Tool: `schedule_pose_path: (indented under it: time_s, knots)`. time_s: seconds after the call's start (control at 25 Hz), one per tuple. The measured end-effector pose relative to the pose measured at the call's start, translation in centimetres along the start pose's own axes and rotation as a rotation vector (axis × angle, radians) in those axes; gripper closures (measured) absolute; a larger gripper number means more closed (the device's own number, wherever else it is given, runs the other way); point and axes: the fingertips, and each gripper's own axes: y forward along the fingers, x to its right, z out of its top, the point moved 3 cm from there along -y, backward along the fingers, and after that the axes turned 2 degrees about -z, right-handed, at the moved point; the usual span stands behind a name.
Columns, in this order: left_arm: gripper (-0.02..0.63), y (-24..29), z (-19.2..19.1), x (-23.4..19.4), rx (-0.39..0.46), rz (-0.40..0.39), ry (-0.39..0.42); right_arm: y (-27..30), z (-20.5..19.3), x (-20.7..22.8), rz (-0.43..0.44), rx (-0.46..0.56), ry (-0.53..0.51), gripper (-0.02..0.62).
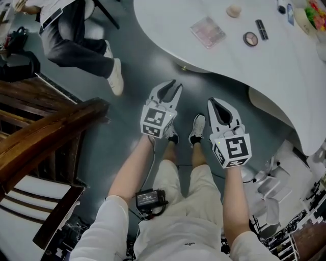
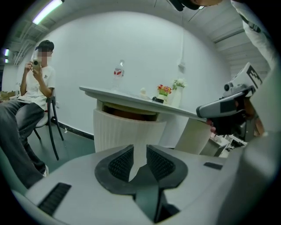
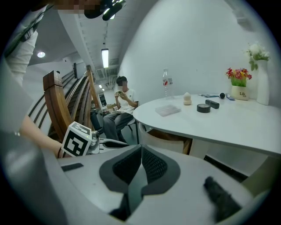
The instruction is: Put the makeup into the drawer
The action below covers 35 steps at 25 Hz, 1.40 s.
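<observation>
The makeup lies on the white round table [image 1: 285,66] ahead of me: a clear palette box [image 1: 207,31], a round compact [image 1: 250,38], a dark lipstick tube [image 1: 262,29] and a beige sponge [image 1: 234,10]. The right gripper view shows the box [image 3: 168,110], compact [image 3: 203,107] and sponge [image 3: 187,99] too. Both grippers hang over the grey floor, short of the table's edge. My left gripper [image 1: 171,87] [image 2: 139,149] is open, its pads a small gap apart with nothing between them. My right gripper [image 1: 220,106] [image 3: 141,149] is shut and empty. Under the tabletop a ribbed white base [image 2: 127,129] shows a brown opening at its top.
A seated person [image 1: 76,41] [image 2: 30,96] is at the far left. A dark wooden chair [image 1: 46,137] stands at my left. On the table are a water bottle [image 2: 118,72], flowers [image 3: 238,79] and a white vase [image 3: 262,88]. Clutter and cables lie at the lower right [image 1: 300,224].
</observation>
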Motion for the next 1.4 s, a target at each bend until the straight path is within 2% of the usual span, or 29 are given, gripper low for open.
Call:
schedule_pose_path:
  time_s: [0.36, 0.64, 1.32, 1.4]
  knots:
    - [0.468, 3.8, -2.6, -1.6, -0.022, 0.014, 0.019, 0.9, -1.4, 0.8, -0.002, -0.022, 0.013, 0.581]
    - [0.408, 6.6, -4.3, -2.9, -0.037, 0.041, -0.003, 1.0, -1.7, 1.6, -0.001, -0.016, 0.049, 0.581]
    - [0.408, 9.1, -5.6, -3.8, -0.06, 0.064, 0.007, 1.0, -2.7, 1.3, 0.007, -0.029, 0.058, 0.581]
    - [0.423, 9.3, -5.6, -3.8, -0.06, 0.065, 0.014, 0.9, -3.0, 1.6, 0.004, -0.031, 0.06, 0.581]
